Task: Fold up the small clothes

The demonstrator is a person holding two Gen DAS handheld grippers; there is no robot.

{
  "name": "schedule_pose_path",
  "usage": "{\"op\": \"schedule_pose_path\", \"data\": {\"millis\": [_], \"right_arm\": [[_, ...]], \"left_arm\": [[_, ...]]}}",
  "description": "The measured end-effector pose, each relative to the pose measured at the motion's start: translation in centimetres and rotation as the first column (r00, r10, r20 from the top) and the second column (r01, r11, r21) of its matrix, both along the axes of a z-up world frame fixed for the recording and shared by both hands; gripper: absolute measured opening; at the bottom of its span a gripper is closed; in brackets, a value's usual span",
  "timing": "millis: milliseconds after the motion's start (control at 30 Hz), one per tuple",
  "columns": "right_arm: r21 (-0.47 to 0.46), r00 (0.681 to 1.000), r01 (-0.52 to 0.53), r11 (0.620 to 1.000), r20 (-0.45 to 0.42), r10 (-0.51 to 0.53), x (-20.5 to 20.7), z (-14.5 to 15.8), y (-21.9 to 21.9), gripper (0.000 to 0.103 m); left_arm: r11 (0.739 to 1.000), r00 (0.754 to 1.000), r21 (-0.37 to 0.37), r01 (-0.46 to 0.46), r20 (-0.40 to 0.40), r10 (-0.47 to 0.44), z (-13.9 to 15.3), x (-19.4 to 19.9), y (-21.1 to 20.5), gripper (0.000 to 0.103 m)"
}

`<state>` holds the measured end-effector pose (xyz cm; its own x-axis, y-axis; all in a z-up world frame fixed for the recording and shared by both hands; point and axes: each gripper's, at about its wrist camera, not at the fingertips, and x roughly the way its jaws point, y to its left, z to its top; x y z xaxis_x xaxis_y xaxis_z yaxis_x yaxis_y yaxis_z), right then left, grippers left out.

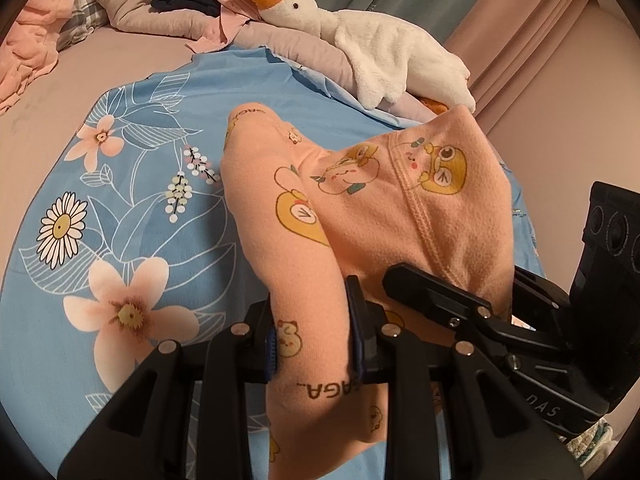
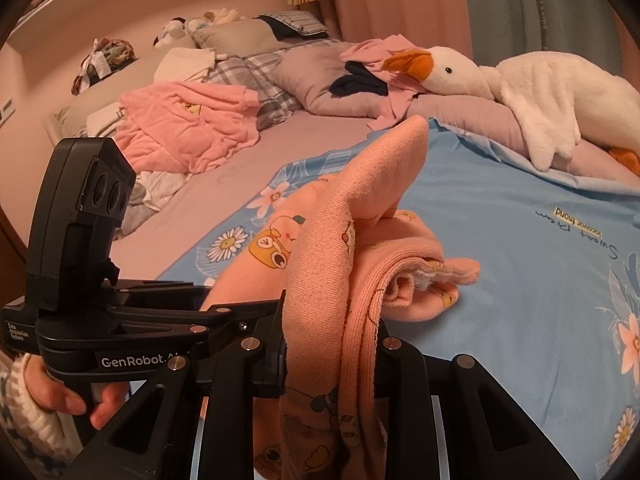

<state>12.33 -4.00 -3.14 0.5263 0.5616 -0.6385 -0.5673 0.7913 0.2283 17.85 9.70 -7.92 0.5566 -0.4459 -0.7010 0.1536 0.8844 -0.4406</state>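
Blue floral sheet [image 1: 168,128] lies partly hidden under peach garment [image 1: 420,216].

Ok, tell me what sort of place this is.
Most likely a bedroom at home. The work goes on atop a bed with a blue floral sheet; pillows sit at its head, a plush goose lies alongside, and curtains hang behind.

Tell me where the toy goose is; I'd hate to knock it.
The toy goose lies at the far edge of the bed on a mauve pillow, beyond the blue sheet.
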Motion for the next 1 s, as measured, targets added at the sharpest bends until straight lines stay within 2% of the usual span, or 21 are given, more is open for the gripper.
{"op": "schedule_pose_path", "data": {"millis": [1000], "right_arm": [[0.017,1.0,-0.004,1.0,0.022,0.004,2.1,-0.3,0.5,0.027]], "left_arm": [[1.0,1.0,0.023,-0.008,0.02,0.008,0.0,2.2,1.2,0.026]]}}
